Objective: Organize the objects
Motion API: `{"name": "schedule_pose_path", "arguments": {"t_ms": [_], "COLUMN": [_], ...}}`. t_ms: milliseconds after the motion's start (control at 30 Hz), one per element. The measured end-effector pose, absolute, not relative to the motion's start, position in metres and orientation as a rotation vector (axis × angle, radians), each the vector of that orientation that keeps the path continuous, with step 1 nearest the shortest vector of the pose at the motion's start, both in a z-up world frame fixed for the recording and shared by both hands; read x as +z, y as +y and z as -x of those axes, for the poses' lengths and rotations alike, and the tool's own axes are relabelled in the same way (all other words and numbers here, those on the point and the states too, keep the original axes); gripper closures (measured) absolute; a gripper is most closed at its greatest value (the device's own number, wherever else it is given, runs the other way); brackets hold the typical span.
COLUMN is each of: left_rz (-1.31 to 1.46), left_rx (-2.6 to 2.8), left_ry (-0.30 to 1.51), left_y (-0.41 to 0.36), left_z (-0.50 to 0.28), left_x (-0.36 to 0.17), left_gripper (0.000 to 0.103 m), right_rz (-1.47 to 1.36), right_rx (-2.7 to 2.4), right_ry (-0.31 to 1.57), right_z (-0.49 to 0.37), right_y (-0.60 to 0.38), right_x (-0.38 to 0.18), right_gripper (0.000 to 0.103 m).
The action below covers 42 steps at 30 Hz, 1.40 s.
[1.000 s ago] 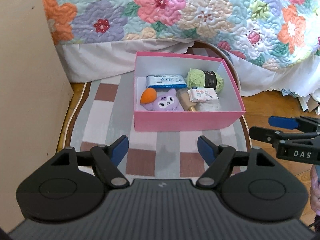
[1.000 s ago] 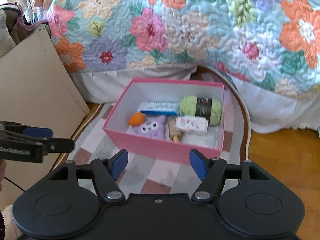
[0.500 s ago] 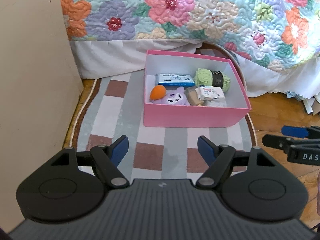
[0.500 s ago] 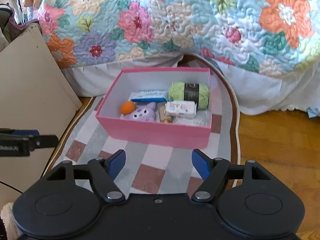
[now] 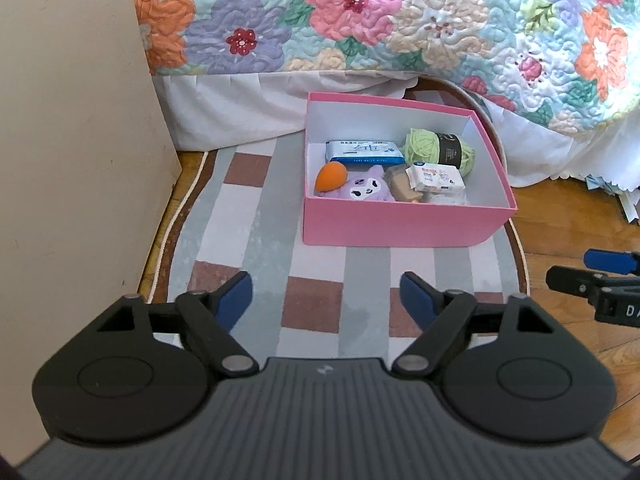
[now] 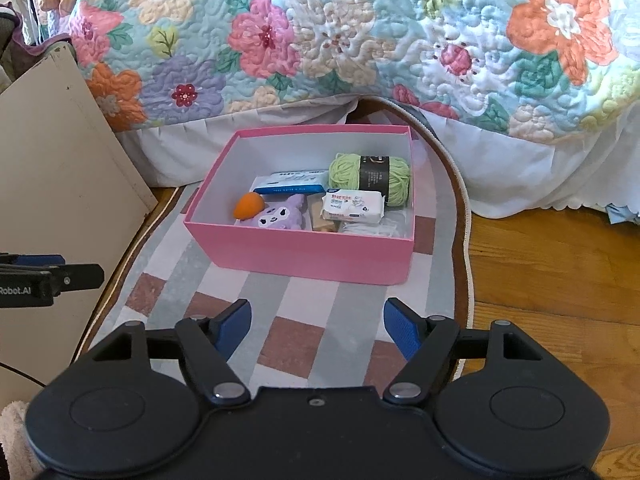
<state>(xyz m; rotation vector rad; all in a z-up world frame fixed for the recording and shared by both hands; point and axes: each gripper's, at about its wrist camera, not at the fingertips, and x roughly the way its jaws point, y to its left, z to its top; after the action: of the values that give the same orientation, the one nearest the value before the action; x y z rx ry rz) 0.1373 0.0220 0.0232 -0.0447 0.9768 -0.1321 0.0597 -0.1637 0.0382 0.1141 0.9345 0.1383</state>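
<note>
Pink box (image 5: 400,226) sitting on the checked rug (image 5: 240,216), right by the flowery quilt (image 5: 400,20). Packed inside: green yarn ball (image 5: 438,151), blue wipes pack (image 5: 362,151), orange sponge (image 5: 331,176), purple plush (image 5: 366,190), small white wipes pack (image 5: 435,178). Left gripper (image 5: 326,298) hovering over the rug, jaws wide and just opened further, nothing between them. Right gripper (image 6: 316,322) same deal: jaws apart, empty, well short of the box. Beige board (image 5: 72,160) off to the left.

Left hand-held gripper (image 5: 326,294): jaws have just been opening, nothing between them.
Right hand-held gripper (image 6: 316,320): jaws slightly wider, empty.
Pink box (image 5: 400,226): now toward 1 o'clock in the left view.
</note>
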Motion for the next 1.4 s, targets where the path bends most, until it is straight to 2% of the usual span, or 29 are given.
{"name": "schedule_pose_path", "arguments": {"t_ms": [33,67,100,500,1400], "left_rz": [0.044,0.039,0.035,0.024,0.003], "left_rx": [-0.132,-0.133,-0.135,-0.145,-0.100], "left_ry": [0.976,0.976,0.975,0.970,1.137], "left_y": [0.022,0.022,0.022,0.023,0.031], "left_z": [-0.137,-0.136,-0.136,-0.135,-0.150], "left_x": [0.023,0.022,0.022,0.020,-0.002], "left_gripper": [0.018,0.016,0.014,0.004,0.003], "right_rz": [-0.113,-0.111,-0.111,-0.089,-0.077], "right_rx": [0.135,0.131,0.127,0.089,0.041], "right_ry": [0.939,0.944,0.948,0.963,1.004], "right_z": [-0.060,-0.060,-0.060,-0.061,-0.066], "right_y": [-0.163,-0.162,-0.162,-0.158,-0.160], "right_x": [0.038,0.038,0.037,0.038,0.029], "right_gripper": [0.022,0.013,0.009,0.009,0.009]}}
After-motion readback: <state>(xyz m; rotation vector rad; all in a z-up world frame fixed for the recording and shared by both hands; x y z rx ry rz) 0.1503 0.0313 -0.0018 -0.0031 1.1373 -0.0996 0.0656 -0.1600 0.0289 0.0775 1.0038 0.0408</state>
